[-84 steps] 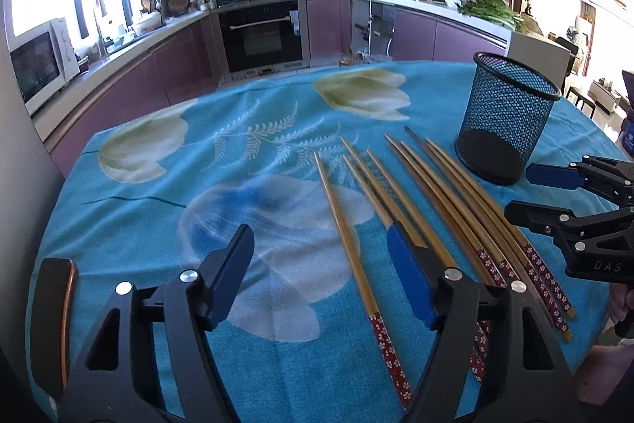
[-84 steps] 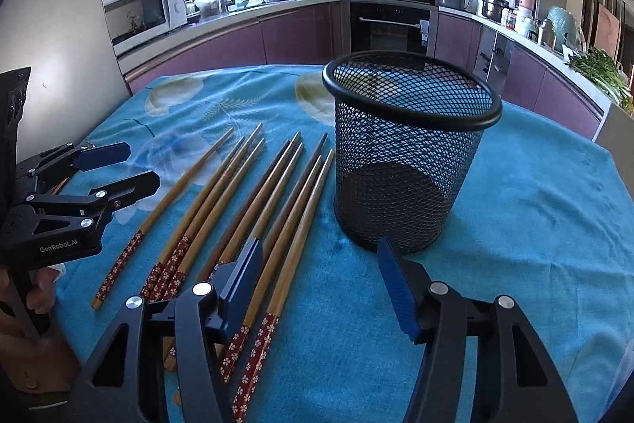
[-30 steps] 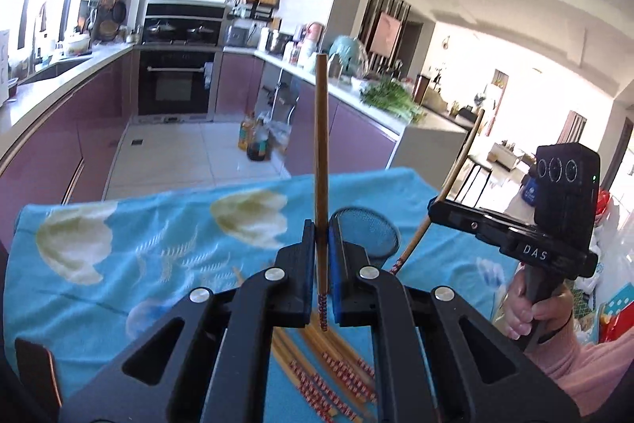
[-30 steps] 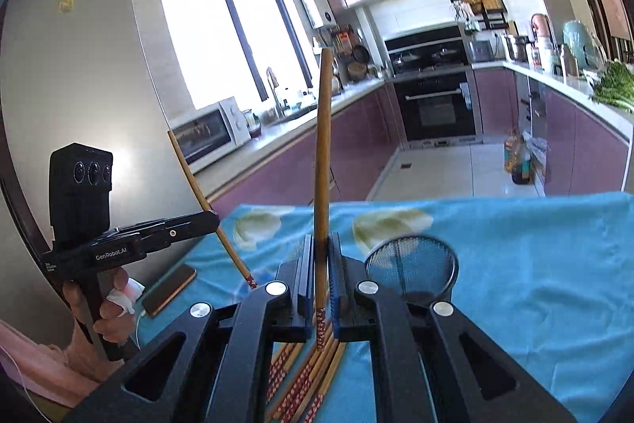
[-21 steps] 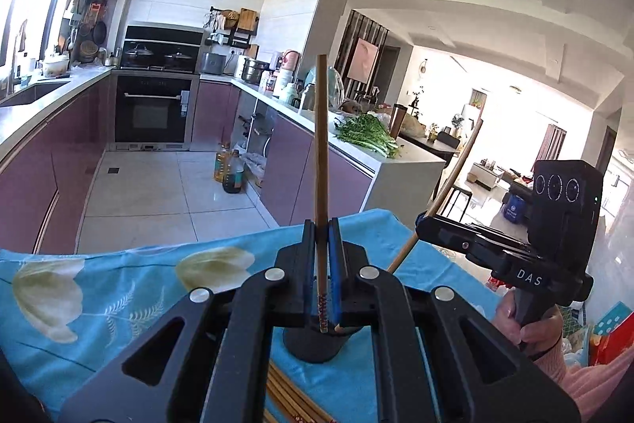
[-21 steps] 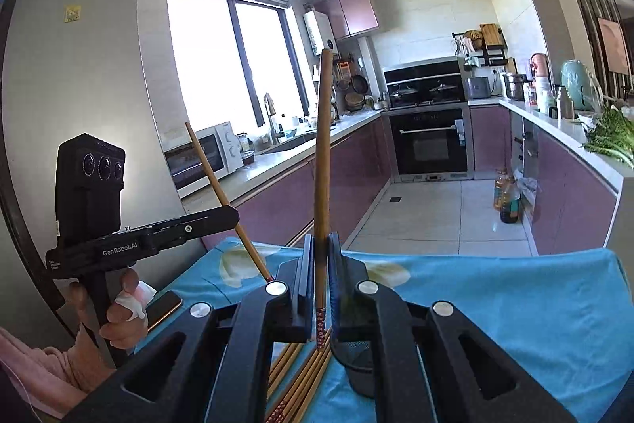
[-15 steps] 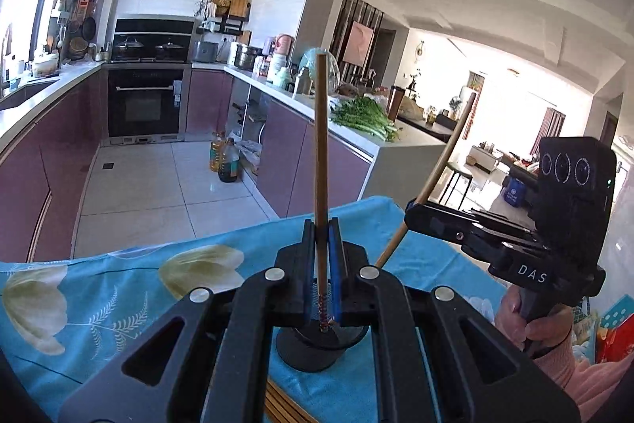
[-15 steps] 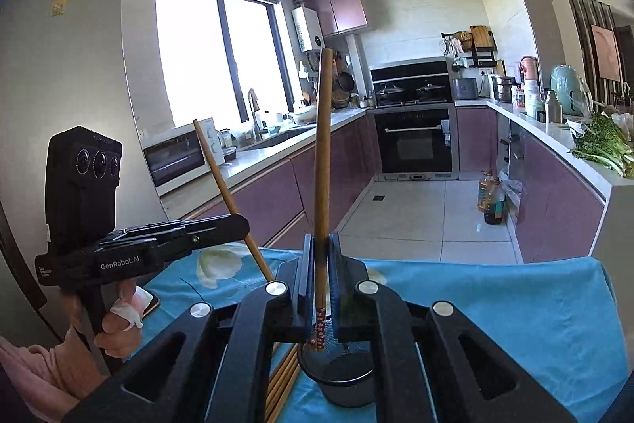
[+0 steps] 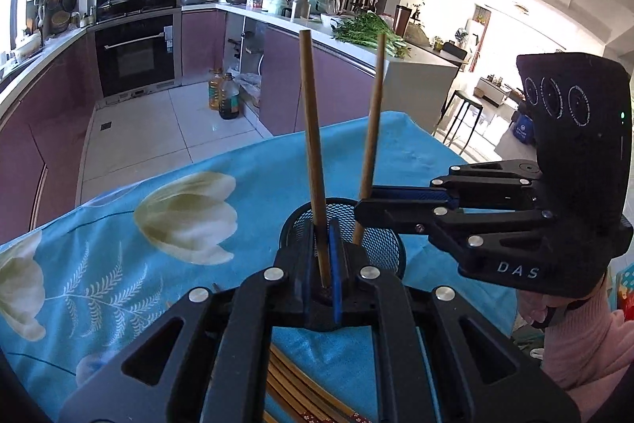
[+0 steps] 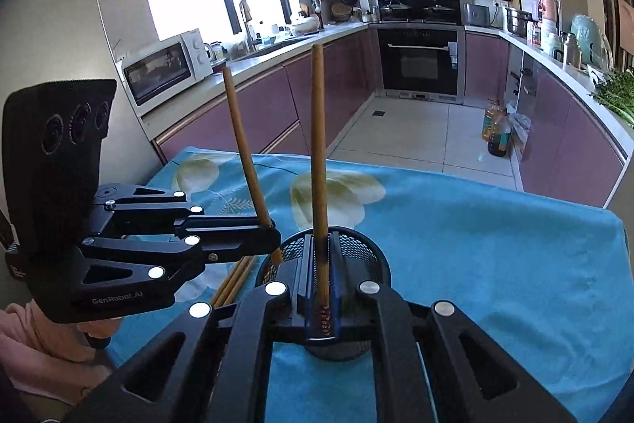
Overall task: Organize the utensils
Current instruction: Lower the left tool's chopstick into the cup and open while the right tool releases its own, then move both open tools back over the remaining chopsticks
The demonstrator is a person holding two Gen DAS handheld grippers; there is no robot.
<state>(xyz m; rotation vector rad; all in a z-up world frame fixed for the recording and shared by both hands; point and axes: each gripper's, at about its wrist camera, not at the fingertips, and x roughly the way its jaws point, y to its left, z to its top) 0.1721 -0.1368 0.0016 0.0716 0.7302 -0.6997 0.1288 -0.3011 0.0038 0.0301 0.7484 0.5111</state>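
Observation:
My left gripper (image 9: pixel 324 256) is shut on a wooden chopstick (image 9: pixel 311 129) held upright over the black mesh cup (image 9: pixel 380 244). My right gripper (image 10: pixel 320 280) is shut on a second chopstick (image 10: pixel 318 145), also upright over the mesh cup (image 10: pixel 364 256). Each gripper shows in the other's view: the right one (image 9: pixel 362 211) with its chopstick (image 9: pixel 370 129) slanting into the cup, the left one (image 10: pixel 273 238) with its chopstick (image 10: pixel 241 145). Several more chopsticks (image 9: pixel 293 387) lie on the blue tablecloth (image 9: pixel 119 256) below; they also show in the right wrist view (image 10: pixel 233 280).
The table's far edge drops to a tiled kitchen floor (image 10: pixel 416 129). Purple cabinets, an oven (image 10: pixel 420 62) and a microwave (image 10: pixel 162 70) line the walls. Oil bottles (image 9: pixel 224 98) stand on the floor. The person's pink sleeve (image 9: pixel 574 339) is at the right.
Both grippers picked a chopstick off the cloth and raised it upright. In the last half second both have come lower and closer together over the mesh cup.

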